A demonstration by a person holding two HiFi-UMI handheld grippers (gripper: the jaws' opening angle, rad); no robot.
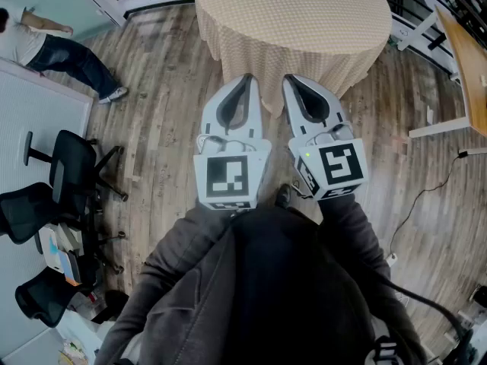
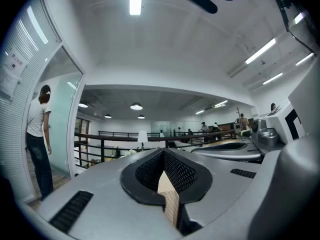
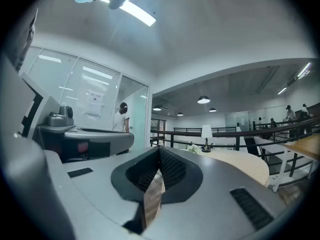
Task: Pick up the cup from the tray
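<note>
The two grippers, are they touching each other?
Apart. The head view shows the left gripper and the right gripper side by side, with a strip of wooden floor visible between them.

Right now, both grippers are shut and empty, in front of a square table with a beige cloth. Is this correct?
Not quite: the head view shows a round table, not square. The left gripper and right gripper are shut and empty before it, its cloth beige.

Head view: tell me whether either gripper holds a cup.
No, the left gripper and right gripper are both shut with nothing between their jaws.
</note>
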